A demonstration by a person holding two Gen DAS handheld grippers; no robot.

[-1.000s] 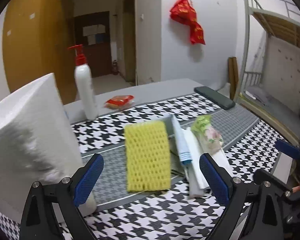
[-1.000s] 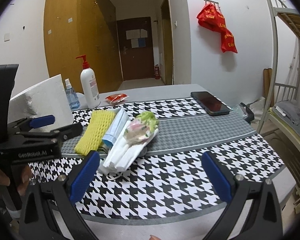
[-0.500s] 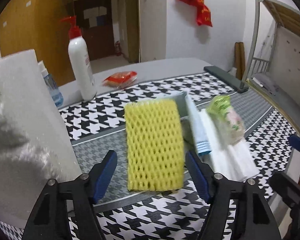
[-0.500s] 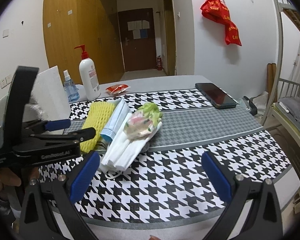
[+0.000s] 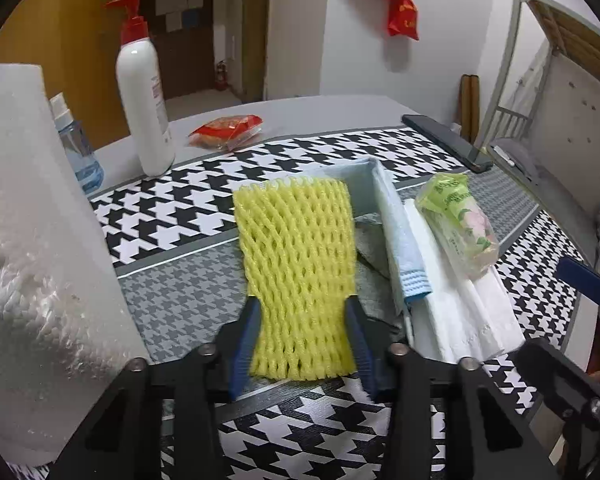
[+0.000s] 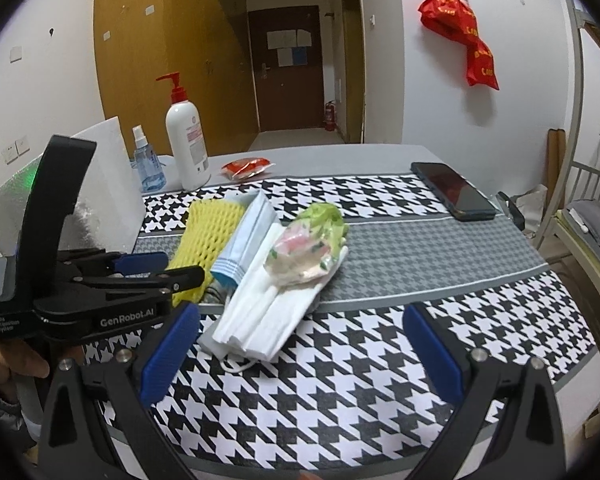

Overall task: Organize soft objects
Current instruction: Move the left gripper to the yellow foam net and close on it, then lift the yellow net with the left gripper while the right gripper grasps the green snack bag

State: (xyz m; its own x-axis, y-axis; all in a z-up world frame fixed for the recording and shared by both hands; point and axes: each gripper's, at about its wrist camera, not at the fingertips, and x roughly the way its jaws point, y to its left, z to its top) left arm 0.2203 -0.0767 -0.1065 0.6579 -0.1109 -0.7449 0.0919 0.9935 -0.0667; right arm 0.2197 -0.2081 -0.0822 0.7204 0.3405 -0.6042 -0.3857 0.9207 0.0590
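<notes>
A: Surface? 
B: Grey table (image 6: 380, 152) under a black-and-white houndstooth cloth (image 6: 340, 392) with a grey band across mid-frame. Pile at centre-left: yellow foam mesh sleeve (image 5: 300, 264), light blue face mask (image 6: 246, 236), folded white tissues (image 6: 268, 312), green-and-pink plastic packet (image 6: 308, 248) on top of the tissues.

A: Left gripper (image 5: 302, 336)? 
B: Lower centre of its own view. Jaws closing, blue pads against both sides of the mesh sleeve's near end, which pinches in between them.

A: Right gripper (image 6: 300, 352)? 
B: Bottom of its view, jaws wide, nothing between them; tissues just beyond its left pad.

A: Room? 
B: White paper towel roll (image 5: 40, 240) far left; white pump bottle with red top (image 6: 186, 140) and small blue spray bottle (image 6: 146, 164) upper left; red snack packet (image 6: 246, 167); black phone (image 6: 452, 192) right. Wooden wardrobe (image 6: 172, 60), dark door (image 6: 288, 72), red bag (image 6: 464, 40) hanging on the wall, metal bunk frame (image 6: 576, 120) at right edge.
</notes>
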